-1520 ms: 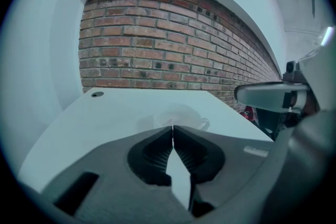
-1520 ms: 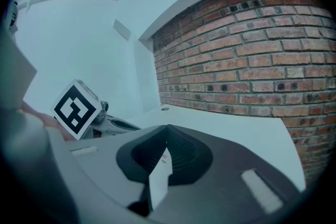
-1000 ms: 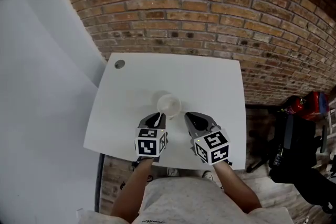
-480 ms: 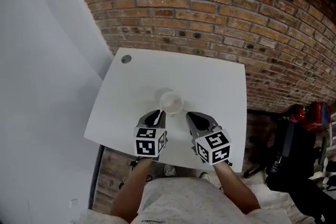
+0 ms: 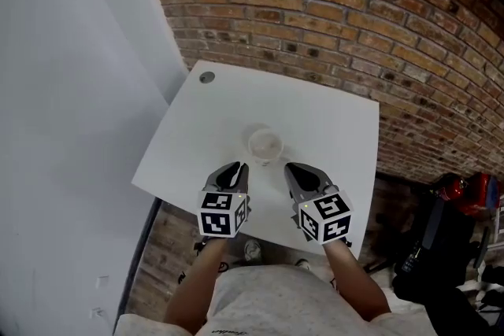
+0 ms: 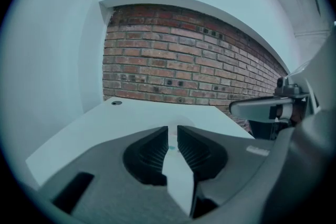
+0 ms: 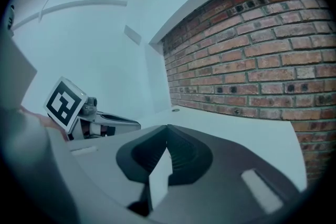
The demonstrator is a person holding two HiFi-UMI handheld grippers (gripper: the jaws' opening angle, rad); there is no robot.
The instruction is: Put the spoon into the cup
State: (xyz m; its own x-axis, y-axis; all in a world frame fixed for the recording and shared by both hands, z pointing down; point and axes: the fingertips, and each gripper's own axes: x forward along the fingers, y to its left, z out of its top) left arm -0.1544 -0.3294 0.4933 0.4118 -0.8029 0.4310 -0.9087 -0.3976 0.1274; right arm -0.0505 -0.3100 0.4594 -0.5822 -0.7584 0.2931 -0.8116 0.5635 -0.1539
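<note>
The left gripper (image 6: 172, 129) is released only slightly: its ribbed jaws stand a narrow slit apart, and nothing can be made out between them but pale tabletop. The right gripper (image 7: 168, 128) is clenched, its jaw tips meeting with nothing held. They hang side by side, near each other, low over the near edge of the table (image 5: 335, 110), each with its marker cube toward the person.

The cup (image 5: 265, 144) stands upright on the table just ahead of both grippers, in line with the gap between them, a little right of the left one and a little left of the right one, touching neither. The spoon cannot be made out in any view, and whether it sits inside the cup cannot be told.

Well beyond the left gripper, at the far left corner, is a small round hole (image 5: 207, 78). A brick wall (image 5: 315, 12) rises past the table's far edge.
</note>
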